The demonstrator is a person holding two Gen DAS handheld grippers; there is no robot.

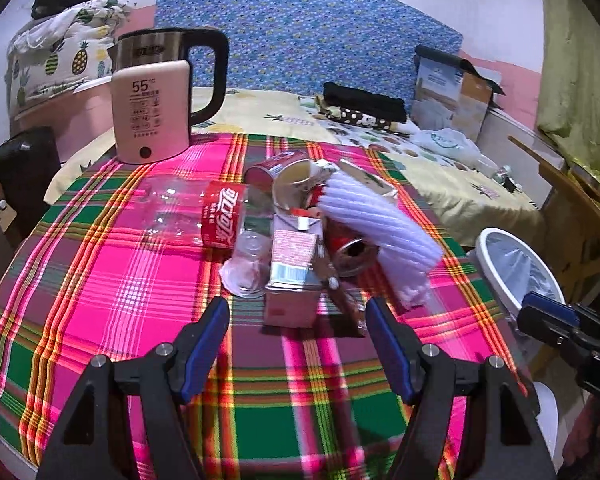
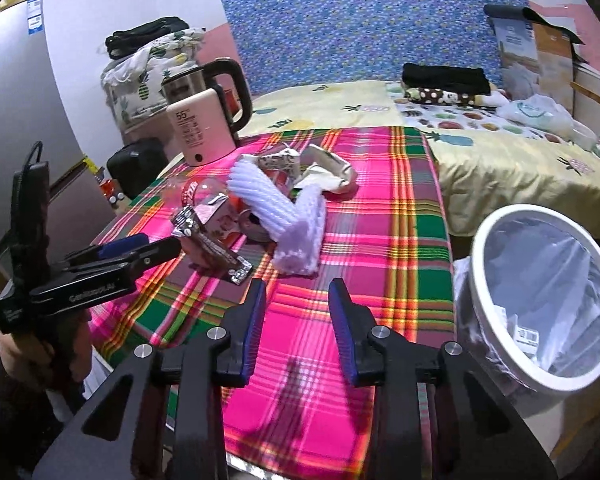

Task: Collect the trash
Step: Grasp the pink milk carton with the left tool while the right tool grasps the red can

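Note:
A heap of trash lies mid-table on the plaid cloth: a clear cola bottle (image 1: 204,216) on its side, a pink drink carton (image 1: 292,276), crushed red cans (image 1: 350,250), a clear cup (image 1: 248,268), white foam netting (image 1: 376,220) and a brown wrapper (image 2: 210,240). My left gripper (image 1: 298,320) is open, just short of the carton, empty. My right gripper (image 2: 298,300) is open and empty above the cloth, right of the heap. The white bin (image 2: 540,292) with a clear liner stands at the table's right edge.
A pink electric kettle (image 1: 152,112) stands at the table's far left corner. A bed (image 2: 500,152) with folded clothes, a plastic bag and a cardboard box lies behind. A wooden chair (image 1: 572,208) is beyond the bin.

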